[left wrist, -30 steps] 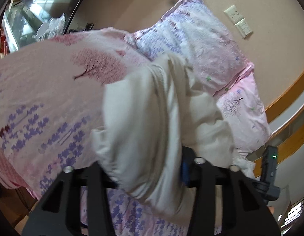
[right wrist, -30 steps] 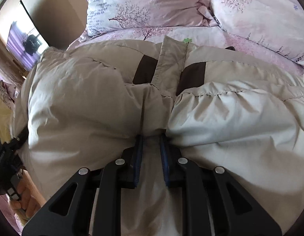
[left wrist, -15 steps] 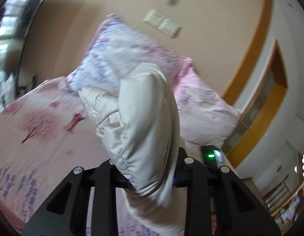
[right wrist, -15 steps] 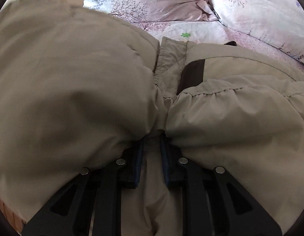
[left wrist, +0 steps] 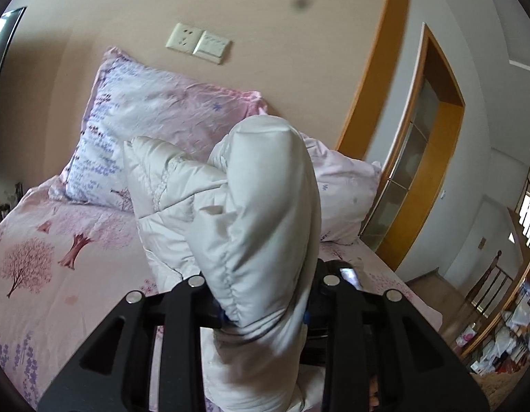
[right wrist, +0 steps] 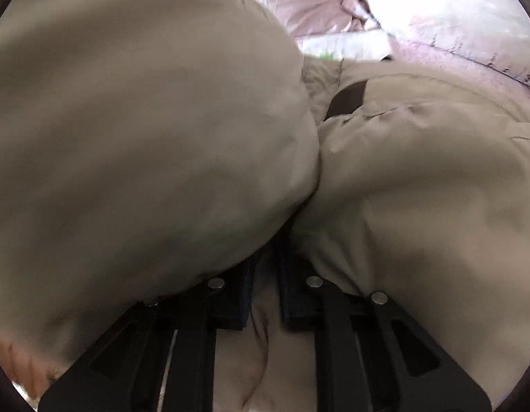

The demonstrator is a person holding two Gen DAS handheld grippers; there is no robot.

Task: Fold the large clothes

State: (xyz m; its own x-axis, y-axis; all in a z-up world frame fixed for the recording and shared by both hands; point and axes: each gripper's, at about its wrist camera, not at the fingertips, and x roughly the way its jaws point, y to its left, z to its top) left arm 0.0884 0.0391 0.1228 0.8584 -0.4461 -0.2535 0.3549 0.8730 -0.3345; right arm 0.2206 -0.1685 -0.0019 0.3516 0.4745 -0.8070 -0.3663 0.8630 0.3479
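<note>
The fold looks barely half done: the left gripper [left wrist: 265,312] clamps a raised puffy sleeve of the beige jacket [left wrist: 251,213] above the bed [left wrist: 59,274], while the right gripper [right wrist: 265,295] pinches what seems, through blur, its middle.

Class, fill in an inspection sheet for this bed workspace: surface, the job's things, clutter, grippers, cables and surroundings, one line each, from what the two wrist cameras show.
Surface: bed with a pink tree-print sheet.
Job's things: cream padded jacket, one part raised off the bed, the rest bunched in the right wrist view.
Clutter: two pillows at the headboard wall.
Grippers: left gripper shut on jacket; right gripper shut on jacket.
Cables: nothing seen.
Surroundings: wall socket and switch, wood-framed doorway.
</note>
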